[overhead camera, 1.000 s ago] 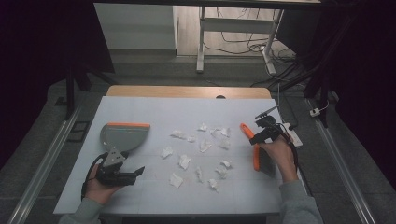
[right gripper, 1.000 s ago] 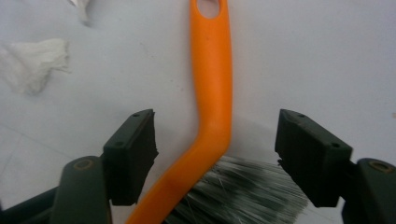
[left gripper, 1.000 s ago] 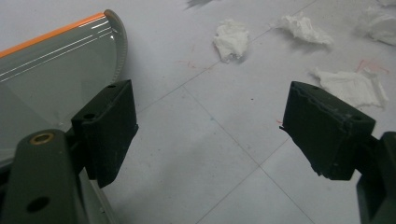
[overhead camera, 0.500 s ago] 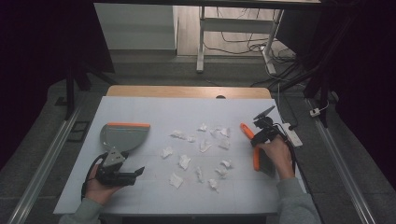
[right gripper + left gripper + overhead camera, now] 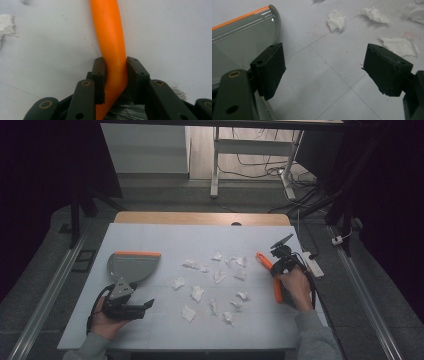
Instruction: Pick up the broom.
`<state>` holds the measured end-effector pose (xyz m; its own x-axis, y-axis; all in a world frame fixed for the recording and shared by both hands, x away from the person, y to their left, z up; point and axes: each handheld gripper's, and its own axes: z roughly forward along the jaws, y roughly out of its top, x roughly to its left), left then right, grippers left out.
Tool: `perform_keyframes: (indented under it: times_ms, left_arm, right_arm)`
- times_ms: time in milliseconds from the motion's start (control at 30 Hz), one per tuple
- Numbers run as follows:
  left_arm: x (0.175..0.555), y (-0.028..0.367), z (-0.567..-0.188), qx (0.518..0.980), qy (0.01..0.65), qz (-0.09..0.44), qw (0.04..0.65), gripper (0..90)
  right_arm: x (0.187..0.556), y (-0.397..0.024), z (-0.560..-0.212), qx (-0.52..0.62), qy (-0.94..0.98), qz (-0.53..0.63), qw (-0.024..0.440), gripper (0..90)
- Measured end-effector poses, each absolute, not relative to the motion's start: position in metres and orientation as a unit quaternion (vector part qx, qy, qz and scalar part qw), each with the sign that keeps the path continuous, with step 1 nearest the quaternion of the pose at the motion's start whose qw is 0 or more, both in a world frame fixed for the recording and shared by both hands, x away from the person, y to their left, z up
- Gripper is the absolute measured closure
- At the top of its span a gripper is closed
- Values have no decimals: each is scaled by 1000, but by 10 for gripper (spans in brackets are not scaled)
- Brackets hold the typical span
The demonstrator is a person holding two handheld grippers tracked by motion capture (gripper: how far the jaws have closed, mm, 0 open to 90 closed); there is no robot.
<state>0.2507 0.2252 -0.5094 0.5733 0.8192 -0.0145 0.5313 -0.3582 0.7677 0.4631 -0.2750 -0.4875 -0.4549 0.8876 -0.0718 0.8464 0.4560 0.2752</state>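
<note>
On the right side of the white table [image 5: 165, 232], the right gripper [image 5: 115, 72] clamps its jaws on an orange brush [image 5: 110, 37], whose curved handle runs away toward the far left, dark bristles at the near end. Near the left, the left gripper [image 5: 322, 72] hangs with jaws wide apart beside a grey, orange-edged dustpan [image 5: 131, 265], scraps of white paper [image 5: 197, 292] scattered between.

From my station the high view is dim and grainy, its corners falling to black around the evenly lit pale table [image 5: 150, 235], while both gripper views are brighter, soft in the near jaws, with faint shadows under the paper scraps [image 5: 336, 20].
</note>
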Motion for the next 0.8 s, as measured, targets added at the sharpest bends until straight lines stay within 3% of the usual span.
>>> perform_keyframes:
  times_ms: [333, 567, 800]
  left_arm:
    - [250, 226, -509, 799, 425, 193, 380, 185]
    - [250, 228, -509, 797, 427, 194, 381, 185]
    - [249, 227, -508, 797, 426, 196, 380, 185]
  right_arm:
    - [455, -299, -465, 506, 837, 182, 100, 706]
    - [448, -317, -444, 491, 820, 286, 62, 707]
    - [441, -324, -431, 482, 805, 341, 61, 707]
